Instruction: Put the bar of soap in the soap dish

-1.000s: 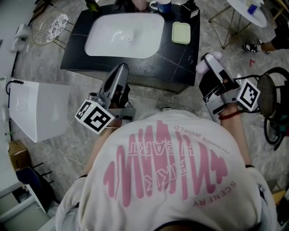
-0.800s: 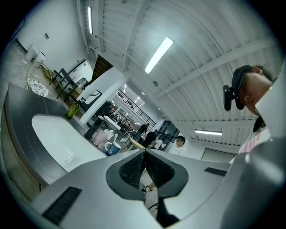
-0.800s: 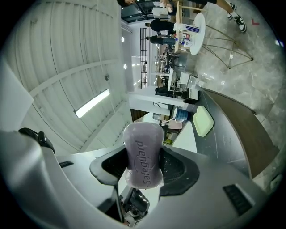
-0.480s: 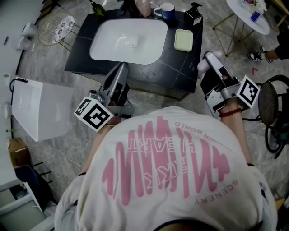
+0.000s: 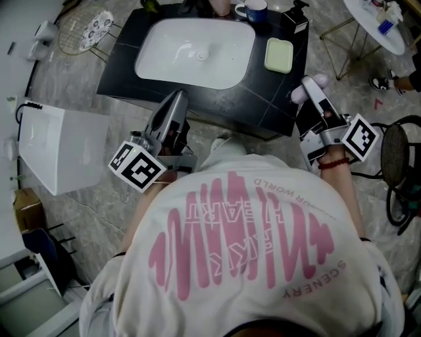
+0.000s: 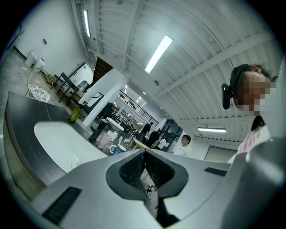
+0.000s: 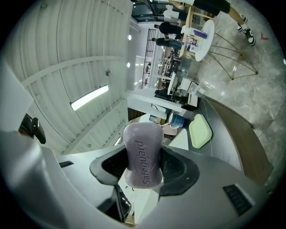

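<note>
A pale purple bar of soap [image 7: 143, 154] stands clamped between the jaws of my right gripper [image 7: 144, 172]; in the head view the bar of soap [image 5: 304, 90] pokes out of the right gripper [image 5: 309, 99] just off the counter's right front corner. The pale green soap dish [image 5: 279, 55] lies empty on the black counter [image 5: 256, 99], right of the white sink [image 5: 196, 52], and the soap dish [image 7: 199, 130] shows ahead in the right gripper view. My left gripper [image 5: 170, 112] hovers at the counter's front edge, its jaws [image 6: 144, 169] pressed together with nothing between them.
A blue mug [image 5: 255, 10] and a black pump bottle [image 5: 295, 18] stand behind the soap dish. A white bin [image 5: 62, 151] sits on the floor at the left, a wire rack [image 5: 84, 29] beyond it. A round white table [image 5: 381, 23] and a black stool [image 5: 400, 164] are at the right.
The view has shifted so the counter sits a little more to the right and higher. Both grippers hold nearly the same pose, the right one still gripping the soap.
</note>
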Available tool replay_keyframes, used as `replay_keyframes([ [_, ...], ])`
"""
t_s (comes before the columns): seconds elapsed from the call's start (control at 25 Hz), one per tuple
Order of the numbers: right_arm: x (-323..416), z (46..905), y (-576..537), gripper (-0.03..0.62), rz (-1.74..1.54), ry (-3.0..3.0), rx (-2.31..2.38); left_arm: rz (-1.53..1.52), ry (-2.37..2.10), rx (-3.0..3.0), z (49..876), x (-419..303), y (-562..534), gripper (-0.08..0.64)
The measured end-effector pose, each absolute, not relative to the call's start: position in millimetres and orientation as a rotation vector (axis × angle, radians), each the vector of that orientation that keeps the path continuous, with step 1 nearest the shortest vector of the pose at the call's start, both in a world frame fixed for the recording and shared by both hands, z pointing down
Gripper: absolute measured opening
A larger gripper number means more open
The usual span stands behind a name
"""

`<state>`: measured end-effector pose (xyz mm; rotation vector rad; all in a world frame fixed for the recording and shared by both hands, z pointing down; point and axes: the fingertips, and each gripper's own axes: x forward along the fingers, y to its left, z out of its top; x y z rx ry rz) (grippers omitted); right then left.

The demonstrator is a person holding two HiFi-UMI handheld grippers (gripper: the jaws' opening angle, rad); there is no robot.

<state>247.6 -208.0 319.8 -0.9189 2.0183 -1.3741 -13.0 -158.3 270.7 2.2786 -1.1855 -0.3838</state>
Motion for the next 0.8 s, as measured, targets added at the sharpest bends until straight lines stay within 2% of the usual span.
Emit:
replay_keyframes([
  [0.56,242.2,353.5,-232.6,0.215,-1.456,1.893,-1.052,-0.268,-1.088,2.215,300.6,-26.5,-204.0,0.009],
  [0.8,218.1,376.2,-262.2,0.215,-1.496,1.855,-1.144,-0.21,-0.968,2.181,331.4,-39.8,-251.3,0.008],
])
